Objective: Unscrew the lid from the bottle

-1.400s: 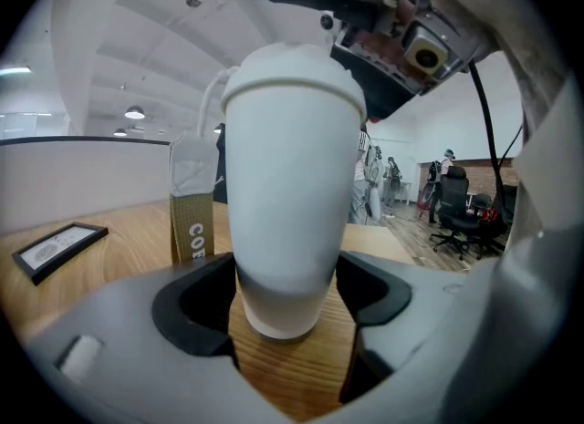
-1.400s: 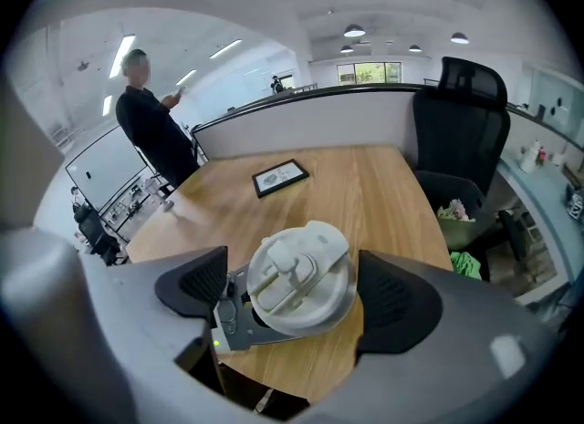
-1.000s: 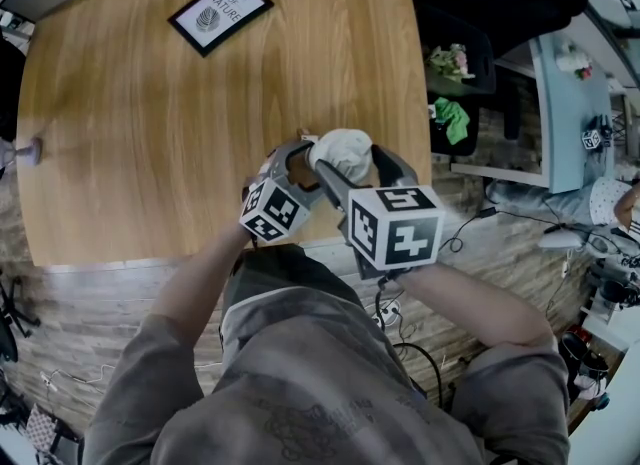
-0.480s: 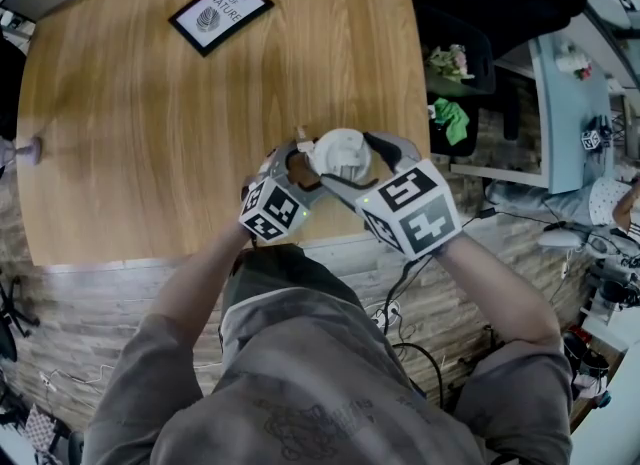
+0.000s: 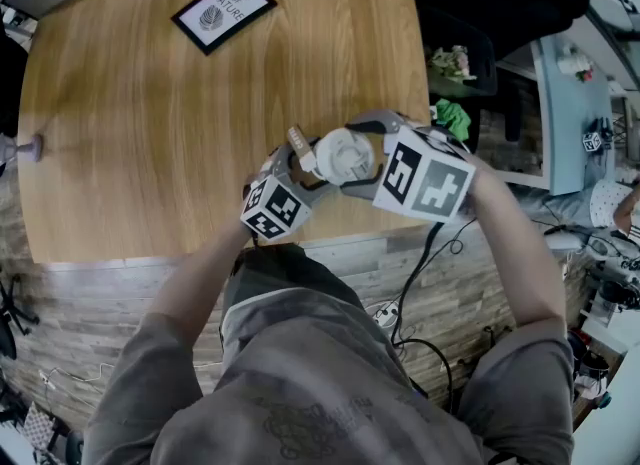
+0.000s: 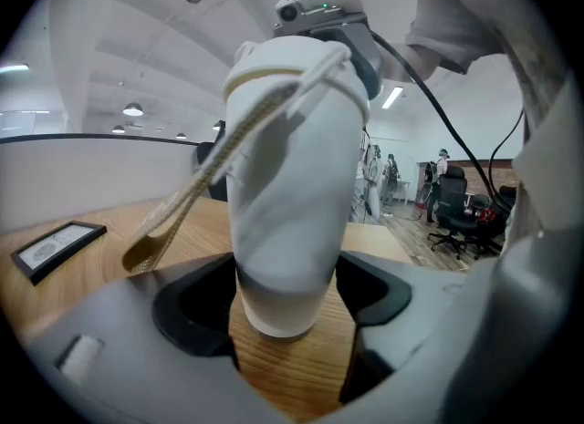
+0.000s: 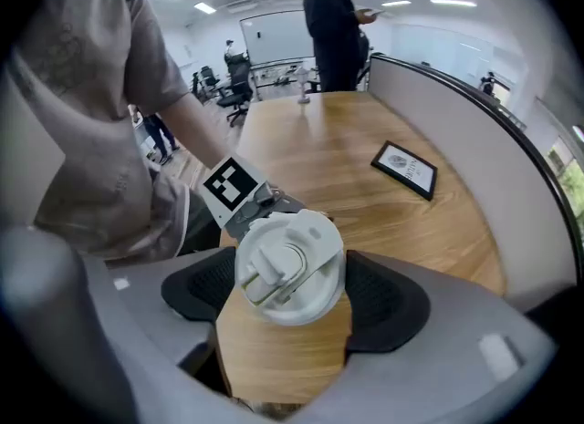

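Observation:
A white bottle (image 6: 292, 194) stands upright on the wooden table (image 5: 150, 153) near its front edge. My left gripper (image 6: 283, 296) is shut on the bottle's lower body, a pad pressing on each side; in the head view the left gripper (image 5: 303, 175) comes in from the left. The round white lid (image 7: 290, 267) with its flip spout sits between the pads of my right gripper (image 7: 287, 296), which is shut on it. In the head view the lid (image 5: 345, 156) shows from above, with the right gripper (image 5: 352, 153) reaching in from the right. A tan woven strap (image 6: 187, 199) hangs from the bottle's neck.
A black-framed picture (image 5: 222, 11) lies at the table's far side. A small object (image 5: 30, 149) sits at the left edge. The table's front edge (image 5: 200, 253) is right below the grippers. A person (image 7: 336, 30) stands beyond the far end, with office chairs (image 6: 456, 217) around.
The right gripper has turned counter-clockwise about the lid: its marker cube swung from in front of the bottle round to its right. The left gripper and bottle body stayed put.

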Tool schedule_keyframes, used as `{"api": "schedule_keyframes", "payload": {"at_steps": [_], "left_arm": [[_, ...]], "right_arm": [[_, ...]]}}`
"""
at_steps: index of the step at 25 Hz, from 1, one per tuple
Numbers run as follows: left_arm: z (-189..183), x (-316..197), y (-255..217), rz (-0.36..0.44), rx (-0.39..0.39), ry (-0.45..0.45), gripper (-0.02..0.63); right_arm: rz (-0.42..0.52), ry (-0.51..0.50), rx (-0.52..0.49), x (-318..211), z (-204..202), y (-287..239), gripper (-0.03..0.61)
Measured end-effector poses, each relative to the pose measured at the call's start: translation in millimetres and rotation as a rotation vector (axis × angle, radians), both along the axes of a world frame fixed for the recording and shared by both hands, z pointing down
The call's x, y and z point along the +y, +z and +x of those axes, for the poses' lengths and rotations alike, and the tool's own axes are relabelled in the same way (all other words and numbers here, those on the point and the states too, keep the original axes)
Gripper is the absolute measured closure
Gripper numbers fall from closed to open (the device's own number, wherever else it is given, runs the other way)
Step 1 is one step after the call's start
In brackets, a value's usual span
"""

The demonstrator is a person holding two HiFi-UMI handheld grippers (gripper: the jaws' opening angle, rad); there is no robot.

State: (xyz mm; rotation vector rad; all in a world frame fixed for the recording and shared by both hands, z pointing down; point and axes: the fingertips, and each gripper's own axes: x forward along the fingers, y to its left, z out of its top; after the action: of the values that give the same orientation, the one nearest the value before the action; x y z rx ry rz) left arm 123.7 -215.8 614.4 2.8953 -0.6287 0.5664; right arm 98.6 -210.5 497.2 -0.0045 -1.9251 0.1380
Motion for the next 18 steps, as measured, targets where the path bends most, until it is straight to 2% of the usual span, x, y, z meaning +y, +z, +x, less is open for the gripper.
{"api": "schedule_keyframes", "payload": {"at_steps": [3,6,8,10,11,13,16,18], "left_arm": [[-1,2,1,-0.002,0.0,-0.001,0.275],[-1,2,1,0.001,0.0,-0.001,0.275],[-1,1,0,0.001,-0.002,-0.003,0.275],[0,2,0,-0.001,-0.004,-0.005,0.275],[1,2,0,-0.002,-0.005,-0.006,0.273],[2,2,-1,-0.001,-0.006,-0.007,0.275],[3,3,-2,-0.003,-0.005,-0.006,0.275],[1,2,-2,-0.004,-0.006,-0.005,0.275]], "right_arm": [[-0.011,-0.094,0.067,5,-1,2,0.189],[0.007,-0.13,0.111,5,0,3,0.189],[0.017,-0.103,0.096,5,0,2,0.187],[0.016,-0.025,0.033,6,-1,-3,0.178],[0.022,0.043,-0.014,4,-1,-7,0.175],[0.063,0.25,-0.129,-7,-2,-18,0.157],[0.114,0.699,-0.3,-24,6,-33,0.144],[0.076,0.967,-0.386,-24,11,-34,0.144]]}}
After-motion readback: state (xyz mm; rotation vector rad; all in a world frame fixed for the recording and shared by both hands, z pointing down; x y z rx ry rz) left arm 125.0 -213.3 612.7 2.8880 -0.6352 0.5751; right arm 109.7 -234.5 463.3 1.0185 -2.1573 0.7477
